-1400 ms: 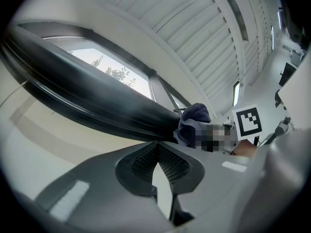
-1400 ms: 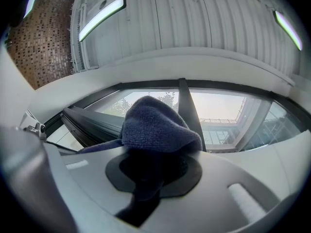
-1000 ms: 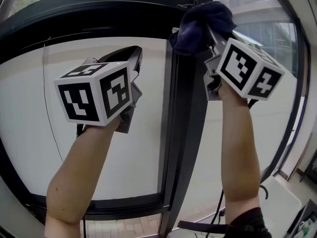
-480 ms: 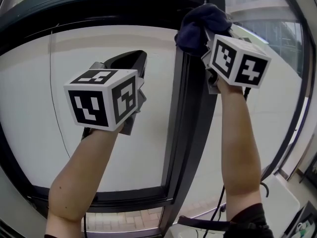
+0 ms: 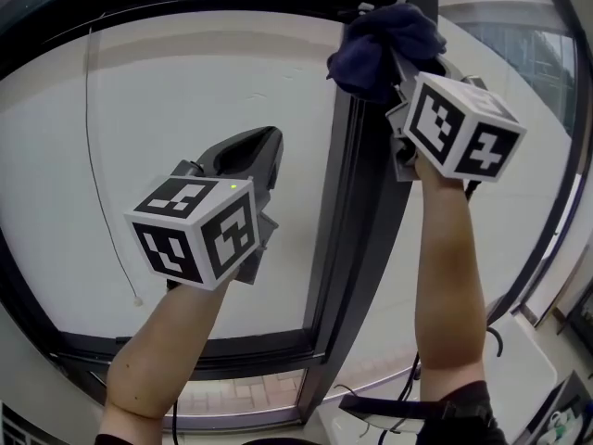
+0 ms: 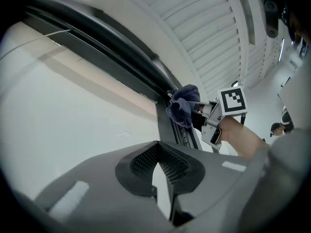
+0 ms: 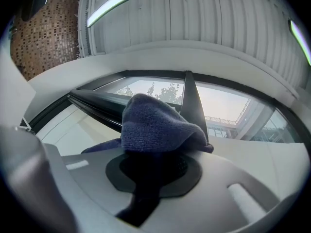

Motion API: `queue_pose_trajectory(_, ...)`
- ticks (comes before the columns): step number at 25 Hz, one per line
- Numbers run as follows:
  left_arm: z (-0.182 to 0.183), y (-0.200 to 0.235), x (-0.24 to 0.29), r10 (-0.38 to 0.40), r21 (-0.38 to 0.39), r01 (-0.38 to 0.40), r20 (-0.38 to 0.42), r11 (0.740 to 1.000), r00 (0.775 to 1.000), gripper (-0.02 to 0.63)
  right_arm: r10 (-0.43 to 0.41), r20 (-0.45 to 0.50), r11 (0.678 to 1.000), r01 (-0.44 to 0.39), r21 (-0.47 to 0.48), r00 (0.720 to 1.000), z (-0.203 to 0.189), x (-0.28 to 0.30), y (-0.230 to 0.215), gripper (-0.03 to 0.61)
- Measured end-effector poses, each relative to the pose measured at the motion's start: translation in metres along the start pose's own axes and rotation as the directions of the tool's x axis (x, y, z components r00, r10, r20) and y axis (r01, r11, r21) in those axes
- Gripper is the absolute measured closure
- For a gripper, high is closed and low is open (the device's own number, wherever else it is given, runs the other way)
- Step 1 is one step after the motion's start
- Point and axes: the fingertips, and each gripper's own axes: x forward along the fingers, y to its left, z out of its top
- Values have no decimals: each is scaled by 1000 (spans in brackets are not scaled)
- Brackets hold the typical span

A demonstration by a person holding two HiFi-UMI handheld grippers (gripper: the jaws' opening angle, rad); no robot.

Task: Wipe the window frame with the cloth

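A dark blue cloth [image 5: 382, 46] is bunched in my right gripper [image 5: 400, 63], which is shut on it and presses it against the top of the black vertical window frame post [image 5: 357, 239]. In the right gripper view the cloth [image 7: 155, 127] fills the jaws, with the post [image 7: 192, 103] just behind. My left gripper [image 5: 250, 151] hangs lower and to the left, before the white pane, holding nothing. Its jaws are shut, tips meeting [image 6: 156, 155]. From the left gripper view I see the cloth [image 6: 183, 107] and right gripper [image 6: 214, 120] at the post.
The black frame's top rail [image 5: 213, 7] arcs overhead and its bottom rail [image 5: 185, 355] runs below. A thin cord [image 5: 102, 184] hangs down the left pane. Glass to the right shows buildings outside [image 5: 519, 54]. White furniture [image 5: 528, 378] sits at the lower right.
My left gripper has dropped lower in front of the pane. The right gripper with the cloth stays near the top of the post, shifted only slightly.
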Motion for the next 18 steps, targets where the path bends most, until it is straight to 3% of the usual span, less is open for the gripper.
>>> queue_pose_trajectory(5, -27, -9, -17, 32, 78, -32, 6, 996, 999, 620, 4, -4, 1000, -4, 0, 1000, -17, -13, 8, 526)
queue_pose_trajectory(9, -53, -17, -25, 18, 48, -17, -20, 999, 1000, 620, 4, -16, 1000, -4, 1, 1000, -36, -29, 15, 526)
queue_pose_trajectory(18, -79, -24, -29, 15, 55, -12, -51, 998, 999, 620, 18, -48, 1000, -17, 24, 999, -77, -62, 34, 526)
